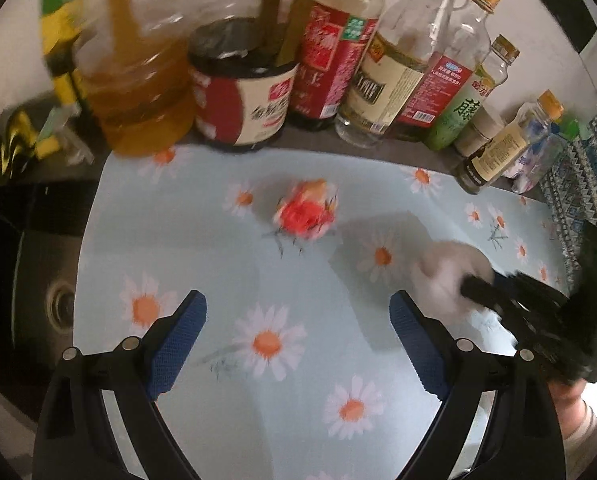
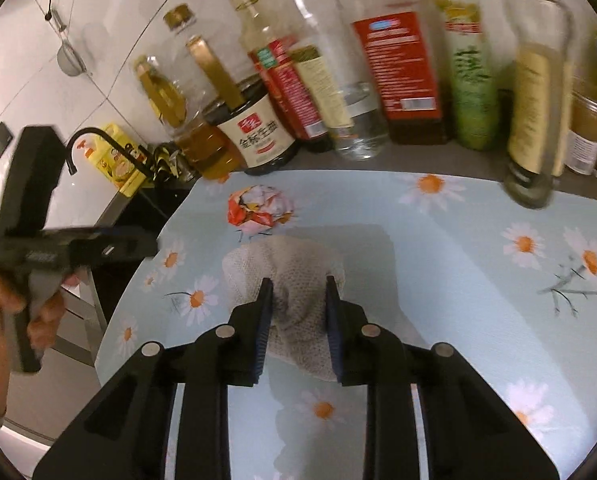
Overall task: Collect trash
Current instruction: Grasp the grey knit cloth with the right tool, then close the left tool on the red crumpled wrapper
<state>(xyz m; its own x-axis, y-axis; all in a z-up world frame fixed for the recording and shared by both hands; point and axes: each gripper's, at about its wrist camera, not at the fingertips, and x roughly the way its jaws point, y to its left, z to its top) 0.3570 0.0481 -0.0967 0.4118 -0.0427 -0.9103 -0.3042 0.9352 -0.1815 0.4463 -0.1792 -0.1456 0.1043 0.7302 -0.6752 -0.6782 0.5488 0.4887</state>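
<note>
A crumpled red and white wrapper (image 1: 304,212) lies on the daisy-print mat (image 1: 218,240), ahead of my left gripper (image 1: 298,312), which is open and empty. It also shows in the right wrist view (image 2: 258,210). My right gripper (image 2: 298,292) is shut on a crumpled white paper towel (image 2: 286,264) just above the mat. In the left wrist view the right gripper (image 1: 478,290) holds the towel (image 1: 442,280) at the right.
A row of oil, vinegar and sauce bottles (image 1: 238,88) stands along the back of the mat (image 2: 498,280). A dark sink (image 1: 38,280) with a black tap (image 2: 98,140) lies left of the mat. A patterned cloth (image 1: 578,184) is at the right.
</note>
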